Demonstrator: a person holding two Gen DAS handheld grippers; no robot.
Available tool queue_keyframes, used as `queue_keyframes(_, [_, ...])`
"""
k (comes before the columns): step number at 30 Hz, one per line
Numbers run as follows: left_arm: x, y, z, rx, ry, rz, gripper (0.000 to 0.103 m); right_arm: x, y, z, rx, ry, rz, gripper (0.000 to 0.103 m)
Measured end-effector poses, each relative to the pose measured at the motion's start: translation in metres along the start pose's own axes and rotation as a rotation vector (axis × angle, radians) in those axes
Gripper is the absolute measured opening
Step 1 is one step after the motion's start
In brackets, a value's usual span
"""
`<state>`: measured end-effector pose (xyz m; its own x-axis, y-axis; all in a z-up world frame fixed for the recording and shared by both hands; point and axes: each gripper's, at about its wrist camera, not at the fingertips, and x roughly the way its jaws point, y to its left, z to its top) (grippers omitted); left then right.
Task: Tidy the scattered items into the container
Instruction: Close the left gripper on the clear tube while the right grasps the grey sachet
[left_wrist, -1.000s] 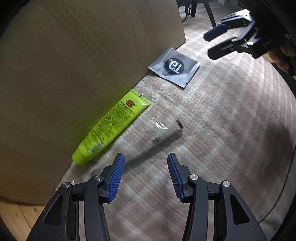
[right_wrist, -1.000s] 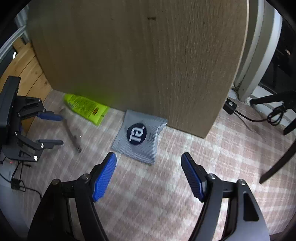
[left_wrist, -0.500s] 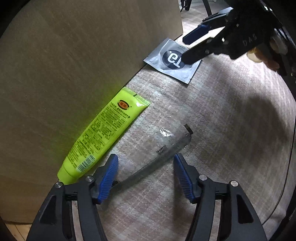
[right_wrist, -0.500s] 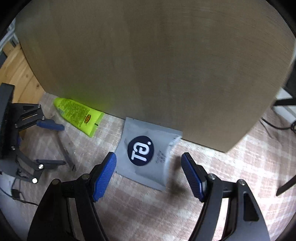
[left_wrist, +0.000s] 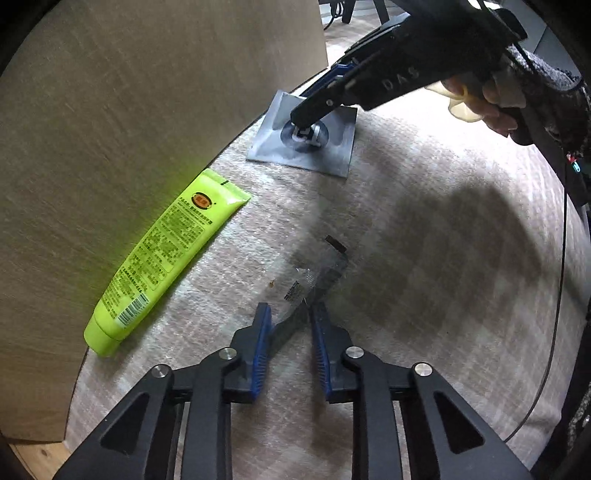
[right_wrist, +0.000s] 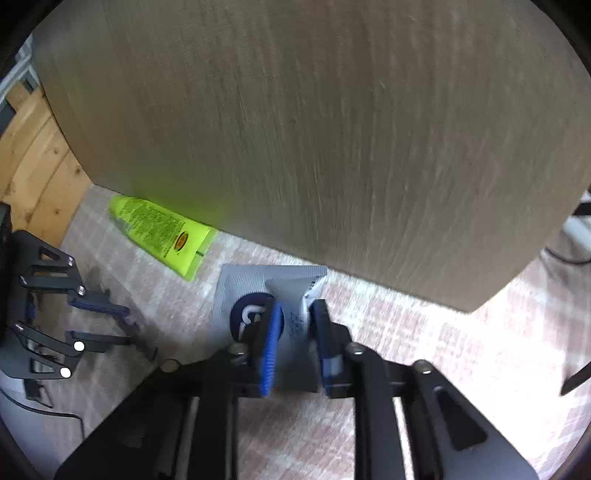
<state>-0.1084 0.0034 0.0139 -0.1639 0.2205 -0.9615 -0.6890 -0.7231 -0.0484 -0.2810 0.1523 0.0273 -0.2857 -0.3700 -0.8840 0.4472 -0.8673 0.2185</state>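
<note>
The largest item in view is the container (right_wrist: 314, 129), a tall cardboard-coloured wall standing on the checked cloth of the desk (left_wrist: 424, 258); its opening is out of frame. Three scattered items lie along its base: the yellow-green tube (left_wrist: 166, 251) resting against the wall, the grey sachet (left_wrist: 306, 144) just beside the wall, and the slim clear-wrapped item (left_wrist: 314, 277) lying apart from the wall in front of the tube.

Step in hand: simultaneous pickup of two items. The left tool (left_wrist: 290, 321) has its jaws closing, now narrow, with the near end of the clear-wrapped item between the pads; contact appears made but the item lies on the cloth, not lifted. The right tool (right_wrist: 295, 325) has its jaws closing on the sachet, which buckles upward between the pads (a sign that the foil is pinched).

Next move, as judged: complete both grips, lift clear of the cloth, carry each item over the container wall and release inside. The sachet is thin and may slip; the tube remains for a later pass.

Change from the earlier frames: both tools stood wide open above the items; the right tool has since come down onto the sachet, which then lay flat.
</note>
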Motion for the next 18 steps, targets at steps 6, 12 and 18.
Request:
queue_keyframes(6, [-0.006, -0.010, -0.008, -0.041, -0.022, -0.003, 0.008, -0.011, -0.004, -0.013, 0.025, -0.021, 0.037, 0.008])
queue_keyframes(12, [-0.027, -0.015, -0.017, -0.115, -0.079, -0.014, 0.000, -0.031, -0.009, -0.026, 0.051, -0.063, 0.060, 0.005])
queue_keyframes(18, [-0.047, -0.024, -0.022, -0.161, -0.122, 0.007, 0.000, -0.065, -0.024, -0.040, 0.070, -0.120, 0.075, 0.005])
